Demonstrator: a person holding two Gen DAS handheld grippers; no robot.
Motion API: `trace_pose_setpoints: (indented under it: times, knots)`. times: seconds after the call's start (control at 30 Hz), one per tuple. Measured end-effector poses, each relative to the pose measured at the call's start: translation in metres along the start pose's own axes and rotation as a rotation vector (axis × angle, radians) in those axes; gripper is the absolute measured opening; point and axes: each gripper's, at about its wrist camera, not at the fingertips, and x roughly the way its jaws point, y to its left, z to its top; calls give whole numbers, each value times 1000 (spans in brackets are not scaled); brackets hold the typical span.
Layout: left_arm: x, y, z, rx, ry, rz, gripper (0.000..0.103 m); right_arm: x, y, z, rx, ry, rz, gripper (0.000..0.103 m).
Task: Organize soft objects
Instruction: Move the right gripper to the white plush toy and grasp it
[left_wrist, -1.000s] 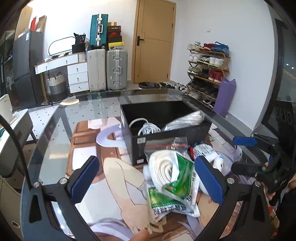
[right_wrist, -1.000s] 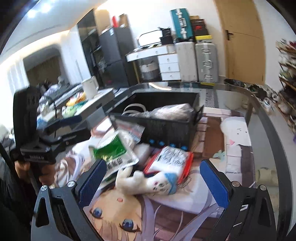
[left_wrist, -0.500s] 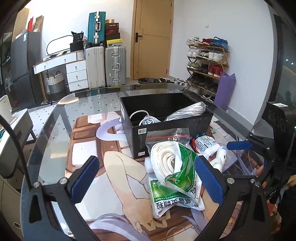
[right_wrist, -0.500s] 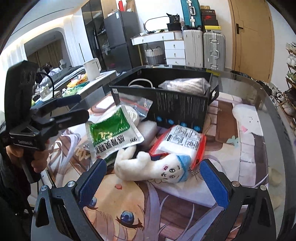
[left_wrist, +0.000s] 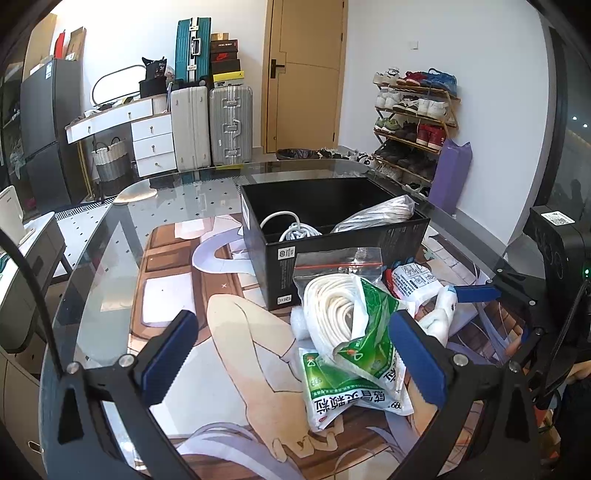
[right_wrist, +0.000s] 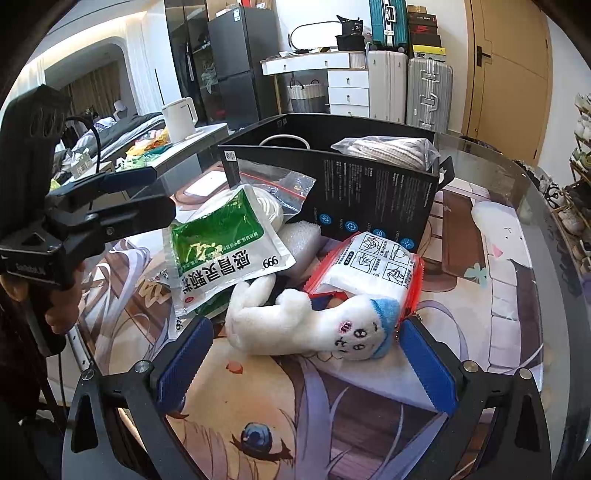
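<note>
My right gripper (right_wrist: 301, 363) is wide open & holds nothing; its blue pads stand on both sides of the white plush toy with blue cap (right_wrist: 317, 325), not touching it as far as I can see. The toy lies on its side on the glass table w/ printed anime mat (right_wrist: 491, 280), just in front of the black cardboard box (right_wrist: 373, 199).

My left gripper (left_wrist: 291, 354) is also wide open, empty, hovering near the green-and-white medicine pouch (left_wrist: 354, 373). That pouch leans on a clear zip bag with coiled white rope (left_wrist: 332, 295). Beside them lies a white packet in red-edged zip bag (right_wrist: 373, 266), touching the toy's back, and a piece of white foam (right_wrist: 301, 240) against the box wall.

Inside the box: a white cable (left_wrist: 291, 229) & a clear bag of grey-white cloth (left_wrist: 376, 214).
</note>
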Motion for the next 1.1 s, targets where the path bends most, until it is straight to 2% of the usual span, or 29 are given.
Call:
trace_pose_setpoints:
  times: [0.67,1.1]
  knots:
    - [8,-1,-4,11,34,3,103,11,4,4,28,76,-91,102]
    - [10,0,-3,11,48,-3,103,8,-15,-2,43,97,-89,102]
